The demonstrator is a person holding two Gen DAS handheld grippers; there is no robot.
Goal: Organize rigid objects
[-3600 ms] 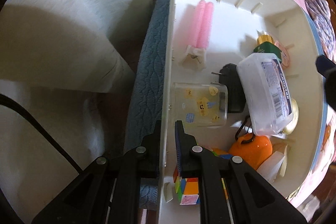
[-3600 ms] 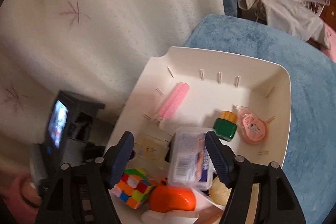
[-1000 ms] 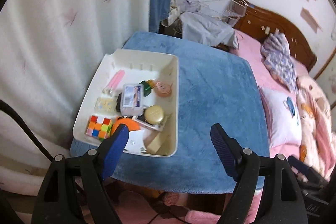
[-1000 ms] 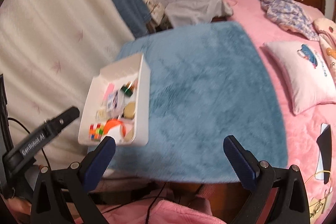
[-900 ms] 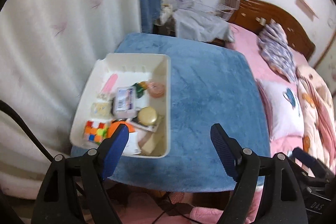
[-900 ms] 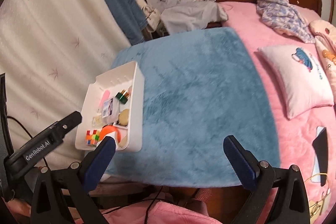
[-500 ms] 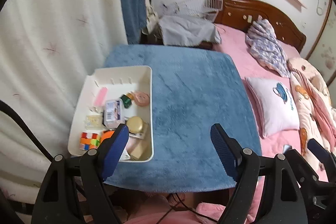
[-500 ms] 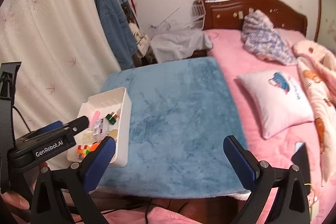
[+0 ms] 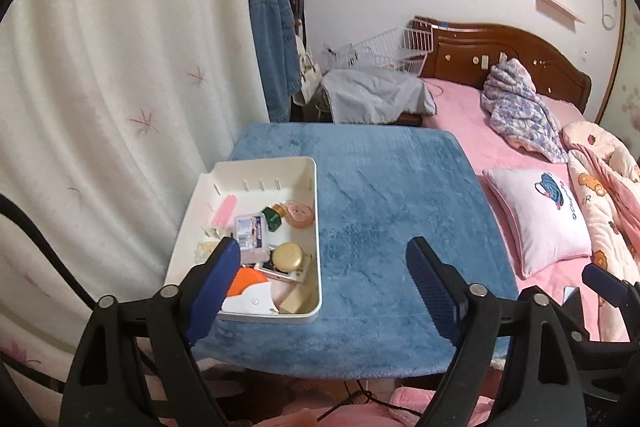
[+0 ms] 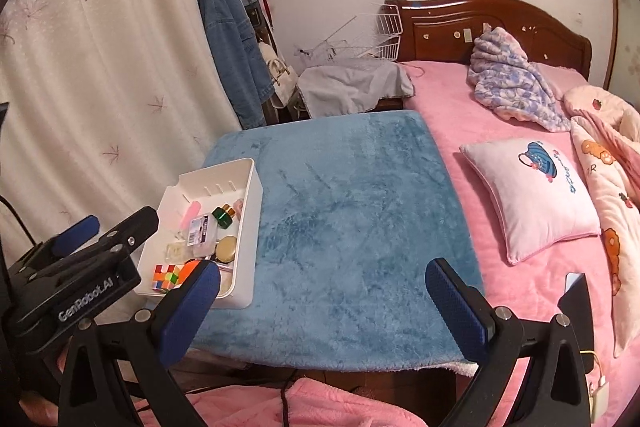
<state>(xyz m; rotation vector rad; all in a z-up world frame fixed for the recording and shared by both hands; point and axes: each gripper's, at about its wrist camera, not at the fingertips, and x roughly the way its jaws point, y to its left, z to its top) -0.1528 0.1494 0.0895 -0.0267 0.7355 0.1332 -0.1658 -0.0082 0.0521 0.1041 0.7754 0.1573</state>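
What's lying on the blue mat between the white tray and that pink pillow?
Nothing. In both wrist views the mat is bare from the tray to its edge; only pink bedding separates it from the pillow.

A smooth white plastic tray sits on the counter's plush blue cloth, beside a glossy wooden headboard.

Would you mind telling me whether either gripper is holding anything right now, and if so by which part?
Nothing is held. The left gripper and right gripper are both open and empty above the blue mat; the objects lie in the white tray.
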